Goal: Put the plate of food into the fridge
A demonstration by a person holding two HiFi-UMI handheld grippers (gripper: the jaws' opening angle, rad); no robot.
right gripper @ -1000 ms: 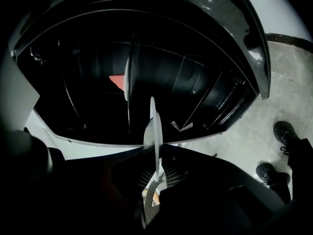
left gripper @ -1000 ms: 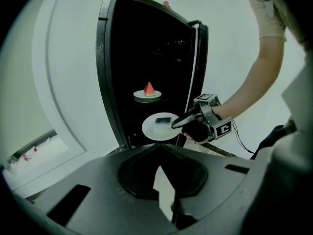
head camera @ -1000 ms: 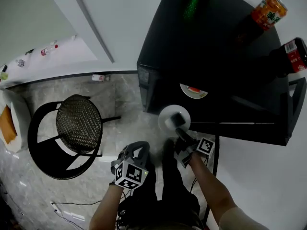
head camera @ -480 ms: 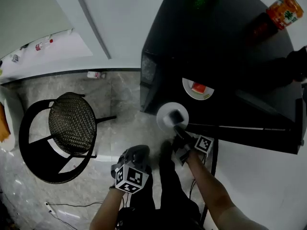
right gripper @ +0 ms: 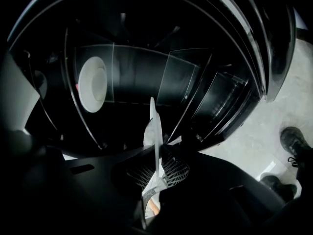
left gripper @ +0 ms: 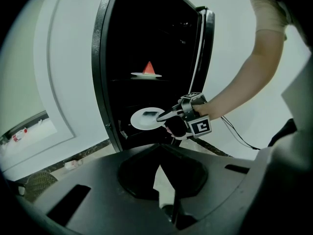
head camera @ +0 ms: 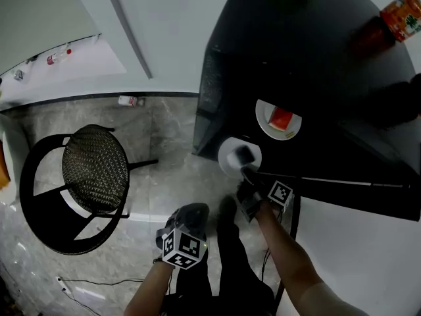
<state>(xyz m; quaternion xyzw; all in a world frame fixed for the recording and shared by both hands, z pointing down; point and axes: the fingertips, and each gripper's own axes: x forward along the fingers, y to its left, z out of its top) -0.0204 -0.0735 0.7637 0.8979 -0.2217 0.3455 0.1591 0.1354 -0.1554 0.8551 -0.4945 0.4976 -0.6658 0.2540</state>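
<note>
In the head view my right gripper is shut on the rim of a white plate that carries a dark grey piece. It holds the plate level at the open front of the black fridge. On a shelf inside sits a second plate with a red wedge of food. The left gripper view shows the held plate, the right gripper and the shelf plate. In the right gripper view the held plate stands edge-on between the jaws. My left gripper hangs low, shut and empty.
A round black chair stands on the marble floor to the left. An orange can and dark bottles stand on the fridge top. The fridge door is swung open at the right. A small bottle lies by the wall.
The right gripper has carried the plate a little closer to the fridge opening. More of the shelf plate with the red wedge shows now. The left gripper stays low and shut.
</note>
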